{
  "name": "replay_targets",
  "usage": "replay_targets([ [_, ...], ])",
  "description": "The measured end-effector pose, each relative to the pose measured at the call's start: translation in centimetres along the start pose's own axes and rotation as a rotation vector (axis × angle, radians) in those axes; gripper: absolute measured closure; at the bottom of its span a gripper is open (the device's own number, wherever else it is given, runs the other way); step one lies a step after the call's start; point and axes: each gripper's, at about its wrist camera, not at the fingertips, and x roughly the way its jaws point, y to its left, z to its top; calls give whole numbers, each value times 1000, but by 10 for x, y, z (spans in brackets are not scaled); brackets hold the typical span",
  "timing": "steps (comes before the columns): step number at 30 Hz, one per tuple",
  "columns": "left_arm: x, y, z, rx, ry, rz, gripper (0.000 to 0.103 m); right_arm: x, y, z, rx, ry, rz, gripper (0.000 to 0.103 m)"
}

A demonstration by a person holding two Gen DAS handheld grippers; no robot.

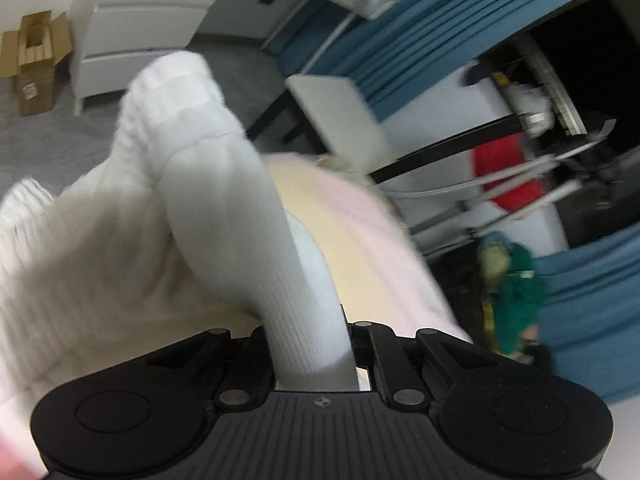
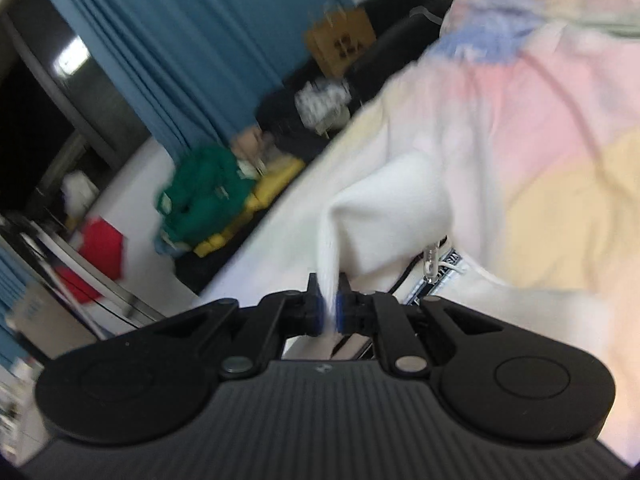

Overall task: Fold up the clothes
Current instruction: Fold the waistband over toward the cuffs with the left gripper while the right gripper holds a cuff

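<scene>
Left gripper: jaws closed tight on white ribbed cloth, which runs up and away from the fingers. Right gripper: blue-padded fingertips pinched on a thin fold of white cloth, view tilted, blurred.

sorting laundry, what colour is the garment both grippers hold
White ribbed knit, clearest in the left wrist view.

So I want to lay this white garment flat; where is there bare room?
Bare pastel bedding lies right of the white garment. The green and yellow pile crowds the far edge. Both the left gripper and right gripper are clamped on cloth.
</scene>
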Motion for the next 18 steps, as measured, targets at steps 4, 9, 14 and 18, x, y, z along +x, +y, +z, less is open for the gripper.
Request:
replay_targets([
  [4, 47, 11, 6, -2, 34, 21, 94, 28, -11, -4, -24, -22, -37, 95],
  [9, 45, 19, 5, 57, 34, -48, 64, 9, -20, -6, -63, -29, 36, 92],
  [14, -10, 27, -17, 138, -54, -124, 30, -49, -48, -27, 61, -63, 90, 86],
  [18, -64, 51, -56, 92, -58, -219, 20, -88, -76, -56, 200, 3, 144, 77],
])
